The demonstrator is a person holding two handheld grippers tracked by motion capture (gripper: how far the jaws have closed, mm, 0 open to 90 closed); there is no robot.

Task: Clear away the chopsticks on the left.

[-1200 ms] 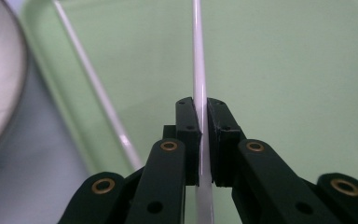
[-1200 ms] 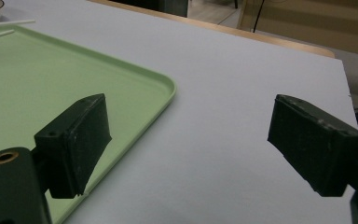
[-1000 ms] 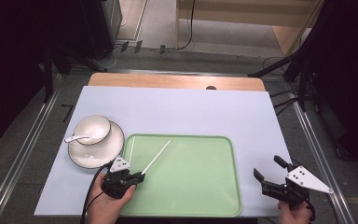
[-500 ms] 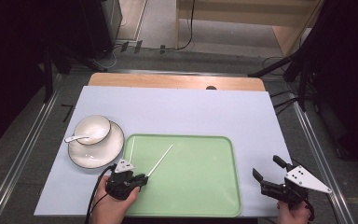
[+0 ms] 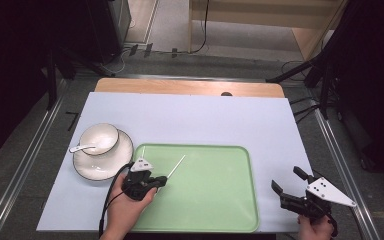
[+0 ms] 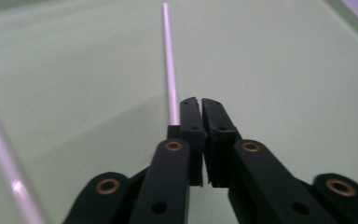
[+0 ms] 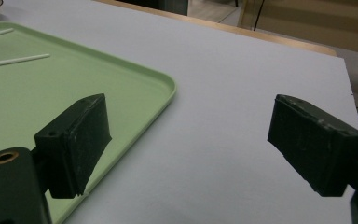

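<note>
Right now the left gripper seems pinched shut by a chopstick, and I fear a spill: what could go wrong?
1. The left gripper is shut beside the chopstick, perhaps not on it; lifting may leave it behind.
2. Swinging left could knock the bowl and spoon on the plate.

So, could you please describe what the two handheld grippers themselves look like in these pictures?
Both are black two-jaw tools. The left gripper has slim jaws on linked arms with copper-coloured rivets, a small grey three-cornered plate on top and a black cable trailing back past the hand. The right gripper has broad, blocky black pads, and its larger pale three-cornered plate bears a few dark dots. No sleeves are visible.
</note>
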